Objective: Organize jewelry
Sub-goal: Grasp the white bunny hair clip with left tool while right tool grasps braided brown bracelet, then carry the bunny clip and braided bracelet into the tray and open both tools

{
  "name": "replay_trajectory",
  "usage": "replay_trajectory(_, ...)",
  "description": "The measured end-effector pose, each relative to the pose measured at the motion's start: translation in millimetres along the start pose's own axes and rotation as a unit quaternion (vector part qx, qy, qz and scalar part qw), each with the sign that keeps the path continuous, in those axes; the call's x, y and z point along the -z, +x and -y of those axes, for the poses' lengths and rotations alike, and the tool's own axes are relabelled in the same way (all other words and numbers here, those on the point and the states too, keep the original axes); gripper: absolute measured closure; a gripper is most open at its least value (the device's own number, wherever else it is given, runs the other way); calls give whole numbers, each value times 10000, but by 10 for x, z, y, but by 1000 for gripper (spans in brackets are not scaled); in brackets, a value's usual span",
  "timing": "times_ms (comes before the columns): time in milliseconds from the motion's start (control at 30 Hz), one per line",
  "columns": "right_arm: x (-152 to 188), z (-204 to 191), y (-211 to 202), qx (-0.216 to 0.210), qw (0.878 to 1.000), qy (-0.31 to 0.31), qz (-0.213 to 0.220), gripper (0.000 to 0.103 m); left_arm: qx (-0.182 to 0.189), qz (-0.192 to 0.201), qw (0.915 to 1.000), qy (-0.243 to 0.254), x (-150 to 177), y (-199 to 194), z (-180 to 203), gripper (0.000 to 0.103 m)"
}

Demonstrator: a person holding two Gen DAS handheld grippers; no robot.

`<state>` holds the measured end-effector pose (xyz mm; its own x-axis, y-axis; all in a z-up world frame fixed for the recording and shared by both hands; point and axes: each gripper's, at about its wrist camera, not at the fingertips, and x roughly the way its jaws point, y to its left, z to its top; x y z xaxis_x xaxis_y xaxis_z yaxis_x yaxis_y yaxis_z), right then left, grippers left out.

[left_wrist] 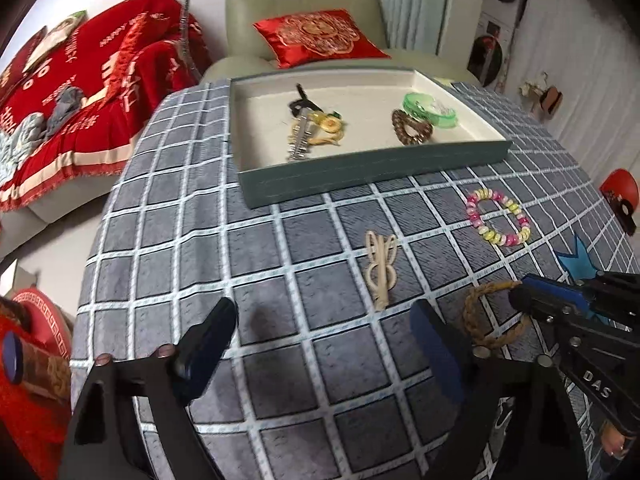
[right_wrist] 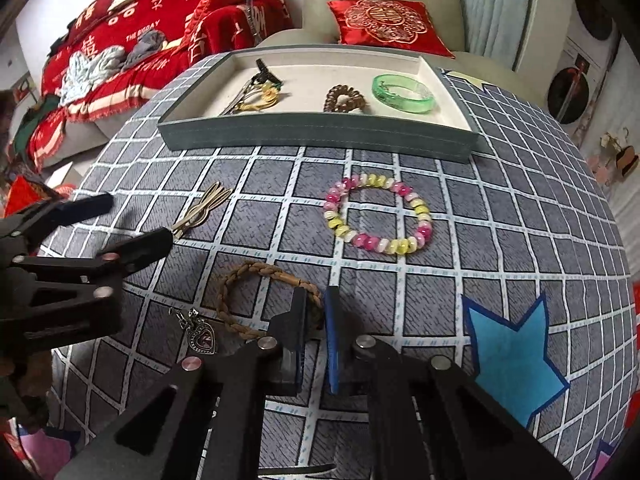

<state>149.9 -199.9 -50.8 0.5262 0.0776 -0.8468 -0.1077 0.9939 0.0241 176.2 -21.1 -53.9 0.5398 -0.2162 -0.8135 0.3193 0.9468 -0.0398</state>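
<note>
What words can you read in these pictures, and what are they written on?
"DAS": right gripper, on its black arm.
"HAPPY": red blanket.
"THE BIGDAY": the same blanket.
Other blanket writing: blurred or cut off.
Red cushion: gold emblem, unreadable.
Wall posters: too blurred.

Checked table [right_wrist: 520,216] bears tray [right_wrist: 320,136], bracelets, clip.

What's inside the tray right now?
In the tray: green bangle, brown beaded bracelet, and a tangled pile with a black clip and yellow piece. What lies under that pile is covered.
</note>
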Motion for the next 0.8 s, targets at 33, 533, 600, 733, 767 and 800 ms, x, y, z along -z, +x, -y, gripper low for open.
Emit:
replay_trajectory(33,0,14,-21,3,10000,16,23,93,12,-2,10000,27,-11,15,22,5)
replay_trajectory(533,29,150,-195,-155,9992,312,182,94,109,-108,9993,347,-71,129,267,37)
replay_trajectory(600,38,160,-205,-170,9991,347,193,94,156,-79,9990,414,-74,113,294,52)
replay_trajectory(733,58,175,-241,-187,9987,416,234,94,201,-39,9985,507,-77,110,326,79)
replay_trajectory(767,61,182,-260,-197,9985,440,257,94,220,-29,9986,480,-72,103,316,78)
replay_trajectory(800,61,189,-274,-206,9984,456,275,94,244,-28,9988,428,-68,96,300,78)
